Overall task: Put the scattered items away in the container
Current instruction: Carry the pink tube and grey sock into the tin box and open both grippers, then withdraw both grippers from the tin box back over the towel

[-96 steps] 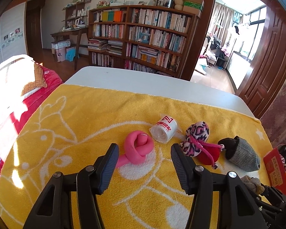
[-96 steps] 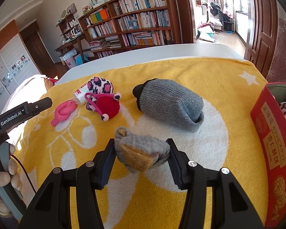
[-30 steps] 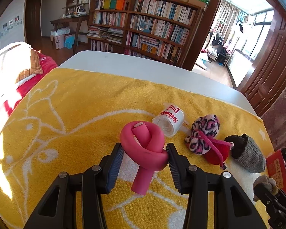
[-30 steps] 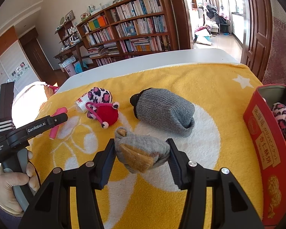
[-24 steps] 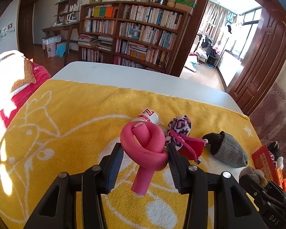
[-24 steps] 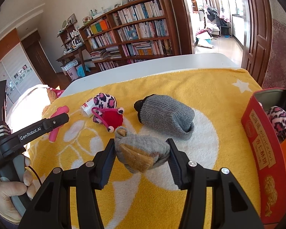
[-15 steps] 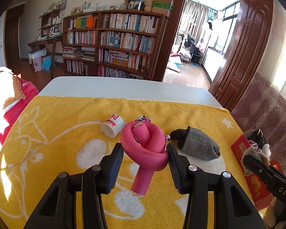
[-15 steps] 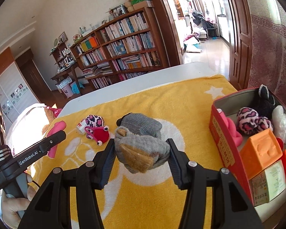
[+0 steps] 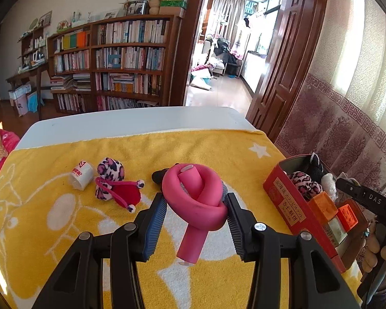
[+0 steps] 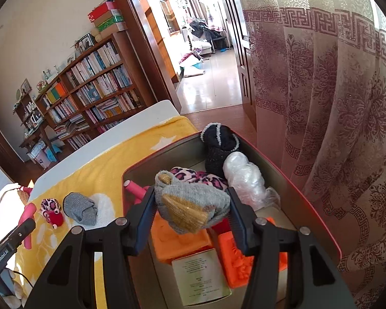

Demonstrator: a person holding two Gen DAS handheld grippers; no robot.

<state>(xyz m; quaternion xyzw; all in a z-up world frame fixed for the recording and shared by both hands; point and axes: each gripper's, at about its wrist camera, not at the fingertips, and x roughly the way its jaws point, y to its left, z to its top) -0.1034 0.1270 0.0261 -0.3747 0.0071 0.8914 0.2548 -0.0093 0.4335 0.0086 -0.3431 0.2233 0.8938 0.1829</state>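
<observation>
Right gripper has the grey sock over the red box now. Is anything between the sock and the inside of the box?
No lid or barrier shows. The grey sock hangs in the right gripper, whose jaws are opening, above the open red box. Directly below lie orange blocks and a leopard-print item, so it would land on them.

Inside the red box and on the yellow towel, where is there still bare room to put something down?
In the red box, the near half is crowded with orange blocks and a carton. Bare floor shows along the far-left wall, behind the leopard toy. On the yellow towel, the wide strip from the white star to the bottle is free, as is the near-left part.
</observation>
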